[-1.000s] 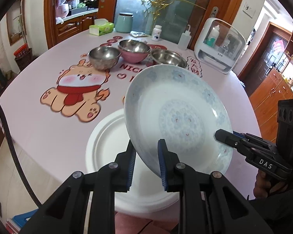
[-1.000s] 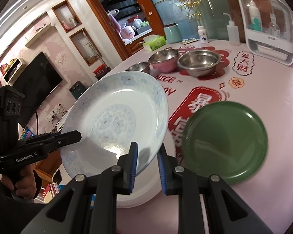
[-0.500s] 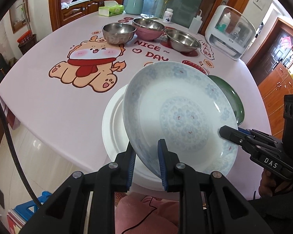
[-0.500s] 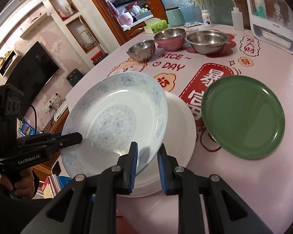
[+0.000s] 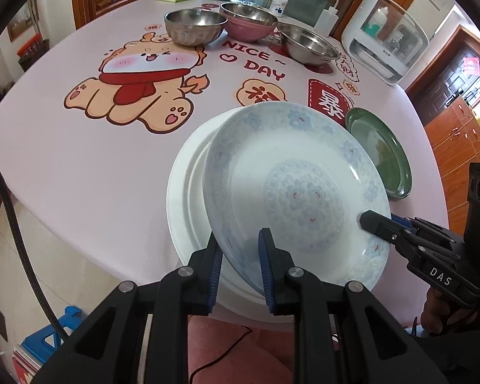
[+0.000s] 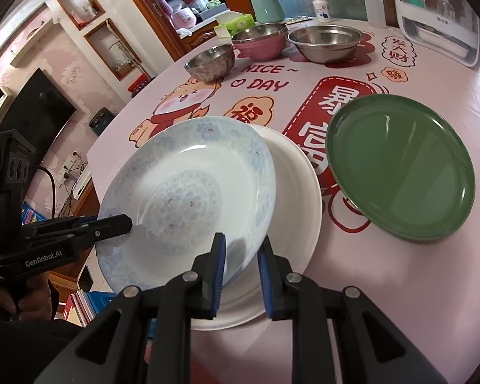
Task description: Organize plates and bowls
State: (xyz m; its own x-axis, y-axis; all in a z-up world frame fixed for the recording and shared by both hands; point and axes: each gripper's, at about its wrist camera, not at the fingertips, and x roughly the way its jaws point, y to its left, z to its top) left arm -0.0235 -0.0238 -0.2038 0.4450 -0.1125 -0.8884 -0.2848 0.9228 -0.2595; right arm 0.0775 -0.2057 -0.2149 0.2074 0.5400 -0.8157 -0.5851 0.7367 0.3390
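Cable (image 5: 12,233) snakes down the nine o'clock edge of the left wrist view, its lower end lost behind the gripper body. Next comes the pink tablecloth (image 5: 64,166) with its cartoon animal print, and at twelve o'clock three bowls in a row: a steel bowl (image 5: 195,25), a pink bowl (image 5: 249,22) and a wider steel bowl (image 5: 307,44), each overlapping the next so the contact points can't be read. Centre frame, the white plate (image 5: 185,192) lies flat near the table's near edge, more than half of it covered by the blue-patterned plate (image 5: 291,185), which is tilted above it. Whether the patterned plate's lower side touches the white one is hidden by the fingers. The left gripper (image 5: 240,265) is clamped narrow on that plate's rim at six o'clock, blue pads on both faces. At four o'clock the right gripper (image 5: 372,220) pinches the opposite rim; only its upper finger shows there. Past it, at three o'clock, the green plate (image 5: 384,153) is partly cut off by the patterned plate. In the right wrist view the right gripper (image 6: 240,268) grips the rim tight, and the hand (image 6: 25,300) holding the left tool is half in shadow at eight o'clock.
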